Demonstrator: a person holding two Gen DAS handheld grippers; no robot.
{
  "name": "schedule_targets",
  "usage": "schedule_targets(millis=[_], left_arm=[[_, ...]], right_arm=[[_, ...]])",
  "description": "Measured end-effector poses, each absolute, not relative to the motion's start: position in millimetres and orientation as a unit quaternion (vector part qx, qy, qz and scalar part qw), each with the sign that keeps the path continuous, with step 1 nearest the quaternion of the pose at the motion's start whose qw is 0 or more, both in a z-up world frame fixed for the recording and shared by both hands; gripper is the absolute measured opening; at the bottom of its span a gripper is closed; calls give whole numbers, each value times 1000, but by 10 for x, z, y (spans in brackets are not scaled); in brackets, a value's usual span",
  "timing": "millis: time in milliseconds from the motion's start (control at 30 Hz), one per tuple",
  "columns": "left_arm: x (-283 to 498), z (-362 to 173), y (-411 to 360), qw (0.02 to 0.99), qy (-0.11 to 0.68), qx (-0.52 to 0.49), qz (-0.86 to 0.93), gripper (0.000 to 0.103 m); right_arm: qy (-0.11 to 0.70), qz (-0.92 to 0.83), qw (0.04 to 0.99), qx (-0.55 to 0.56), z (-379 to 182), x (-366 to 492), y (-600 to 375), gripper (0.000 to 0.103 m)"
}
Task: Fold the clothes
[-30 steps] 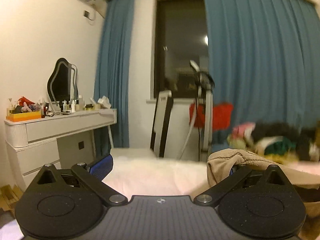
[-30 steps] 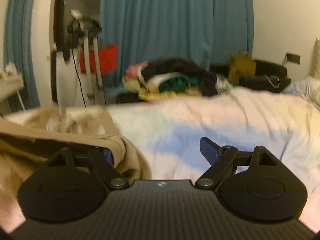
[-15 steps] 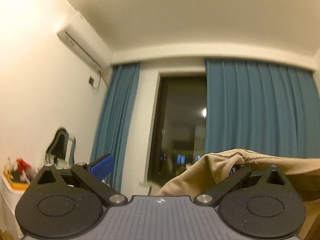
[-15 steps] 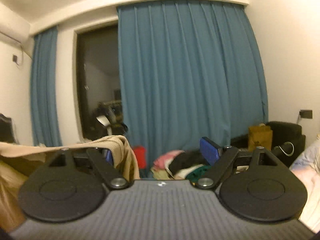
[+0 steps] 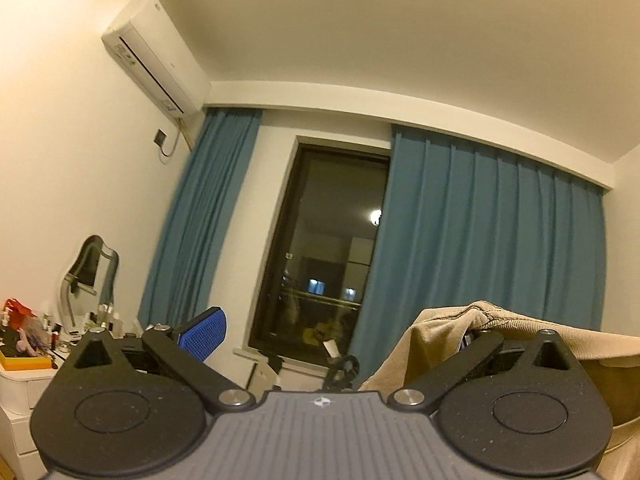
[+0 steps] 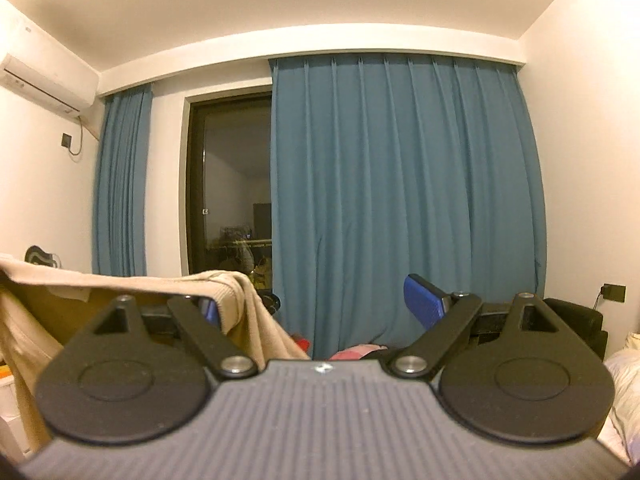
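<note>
Both your grippers are tilted up toward the curtain wall; the ceiling fills the top of each view

Left gripper (image 5: pixel 336 330): jaws spread wide. The blue pad of its left finger (image 5: pixel 203 333) is bare, with nothing between it and the other finger. The right finger is buried under the beige garment (image 5: pixel 500 326), whose ribbed hem drapes over that fingertip and runs off to the tool's right. The cloth hangs on one finger only; you are not pinching it

Right gripper (image 6: pixel 316 306): jaws likewise wide. Its right finger's blue pad (image 6: pixel 423 305) is bare. The left finger pad shows only as a sliver of blue behind the same beige garment (image 6: pixel 236 294), which lies over that fingertip and stretches away to the tool's left in a taut upper edge, with more cloth hanging below. Again draped, not clamped

So the garment spans between your two tools, carried on the inner finger of each, raised in the air

Ahead of the left gripper: dark window (image 5: pixel 320 264) flanked by blue curtains (image 5: pixel 480 248); air conditioner (image 5: pixel 156 56) up and to the left; a dresser with a mirror (image 5: pixel 90 276) and small clutter low on the left

Ahead of the right gripper: the wide curtain; a dark armchair (image 6: pixel 576 320) low to the right; pink fabric (image 6: pixel 356 352) just visible past the tool body
</note>
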State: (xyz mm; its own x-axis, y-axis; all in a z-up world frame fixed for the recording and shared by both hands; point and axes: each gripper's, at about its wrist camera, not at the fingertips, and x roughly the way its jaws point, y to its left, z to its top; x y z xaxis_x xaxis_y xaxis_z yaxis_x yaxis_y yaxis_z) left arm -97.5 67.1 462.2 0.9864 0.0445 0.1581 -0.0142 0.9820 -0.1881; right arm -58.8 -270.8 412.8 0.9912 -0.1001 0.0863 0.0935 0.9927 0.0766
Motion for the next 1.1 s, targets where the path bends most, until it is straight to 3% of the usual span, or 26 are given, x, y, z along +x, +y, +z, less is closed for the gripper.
schedule_targets(millis=[367, 633, 867, 1100], left_arm=[[225, 3929, 545, 994, 43, -97, -19, 103], [1830, 3096, 272, 991, 113, -70, -1, 103], [3433, 1773, -72, 981, 188, -47, 1, 103], [4868, -53, -173, 947, 319, -42, -14, 103]], right_arm=[[39, -68, 996, 31, 3484, 225, -2909, 88], [60, -103, 991, 56, 2804, 1493, -2987, 88], [122, -134, 982, 46, 1584, 2894, -3233, 88], [243, -130, 958, 75, 50, 4213, -3573, 88]])
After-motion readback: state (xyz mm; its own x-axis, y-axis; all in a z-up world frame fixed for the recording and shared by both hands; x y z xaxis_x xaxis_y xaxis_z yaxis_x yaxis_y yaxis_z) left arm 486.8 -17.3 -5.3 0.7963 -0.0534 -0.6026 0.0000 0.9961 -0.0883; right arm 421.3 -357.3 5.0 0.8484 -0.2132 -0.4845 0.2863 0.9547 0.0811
